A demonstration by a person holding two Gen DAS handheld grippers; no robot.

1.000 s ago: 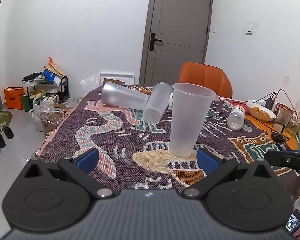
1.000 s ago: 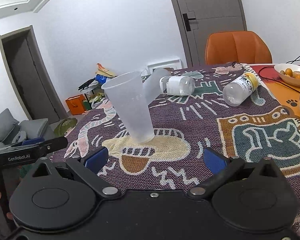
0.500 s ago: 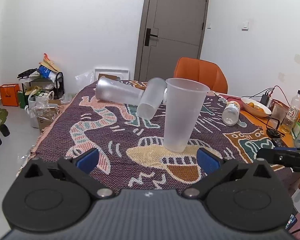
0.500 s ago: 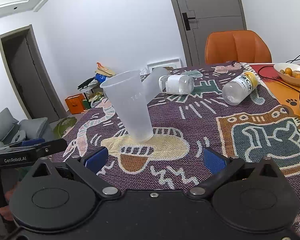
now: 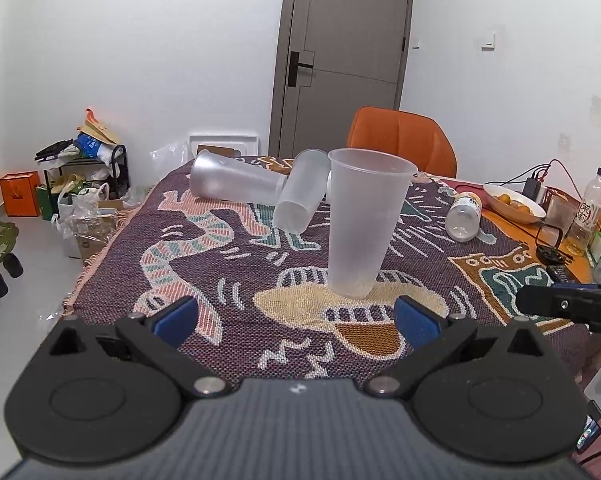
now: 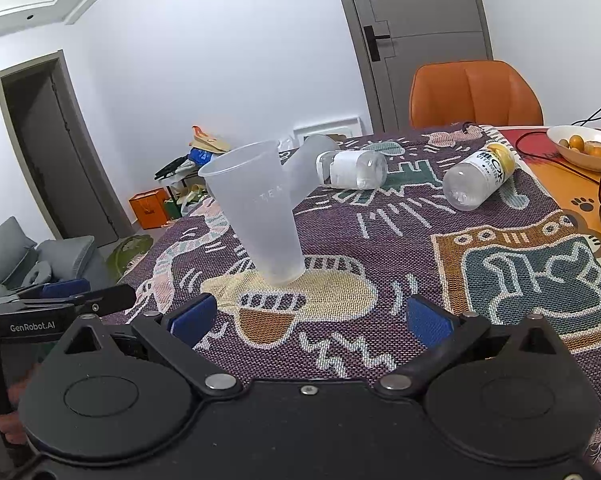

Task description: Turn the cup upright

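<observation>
A translucent plastic cup (image 5: 362, 220) stands upright, mouth up, on the patterned tablecloth (image 5: 220, 264); it also shows in the right wrist view (image 6: 260, 208). Two more translucent cups lie on their sides behind it, one (image 5: 232, 179) at the far left and one (image 5: 300, 192) leaning beside it. My left gripper (image 5: 296, 320) is open and empty, a little short of the upright cup. My right gripper (image 6: 308, 320) is open and empty, also short of the cup. The right gripper's side shows in the left wrist view (image 5: 568, 304).
Two plastic bottles lie on the cloth, one clear (image 6: 352, 169) and one with a yellow cap (image 6: 480, 180). A bowl of fruit (image 6: 584, 148), cables and a phone sit at the right edge. An orange chair (image 5: 400, 140) stands behind the table.
Both grippers have drawn back slightly from the upright cup. The cup stays standing where it was.
</observation>
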